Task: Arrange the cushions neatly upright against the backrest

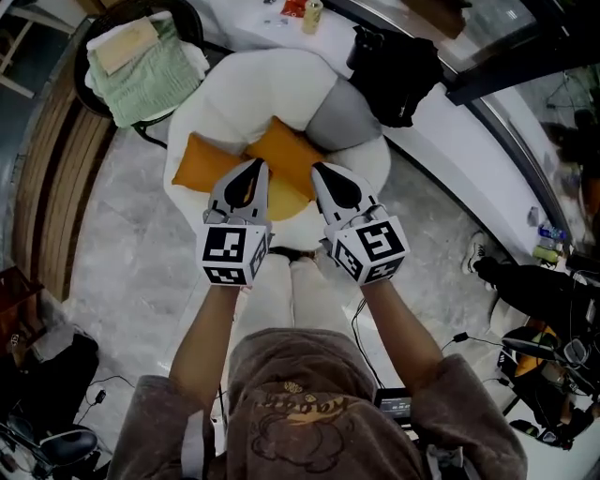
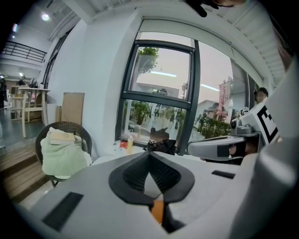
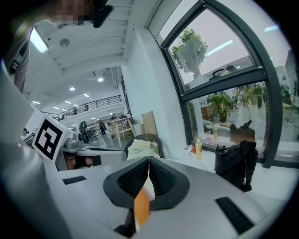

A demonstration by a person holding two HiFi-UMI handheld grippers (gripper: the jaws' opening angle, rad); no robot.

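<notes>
Two orange cushions lie flat on the seat of a white round armchair (image 1: pixel 272 80), one at the left (image 1: pixel 192 161) and one in the middle (image 1: pixel 286 150). A grey cushion (image 1: pixel 342 117) leans against the backrest on the right. My left gripper (image 1: pixel 253 167) (image 2: pixel 149 154) and right gripper (image 1: pixel 322 171) (image 3: pixel 149 158) hover side by side over the front of the seat, above the orange cushions. Both have their jaws shut with the tips meeting. A strip of orange cushion (image 2: pixel 158 210) (image 3: pixel 141 205) shows through the slot behind each pair of jaws.
A wicker chair with a folded green blanket (image 1: pixel 141 66) stands left of the armchair. A black bag (image 1: pixel 398 75) and a bottle (image 1: pixel 312 14) sit on the white window ledge behind. Cables and equipment lie on the floor at the right and lower left.
</notes>
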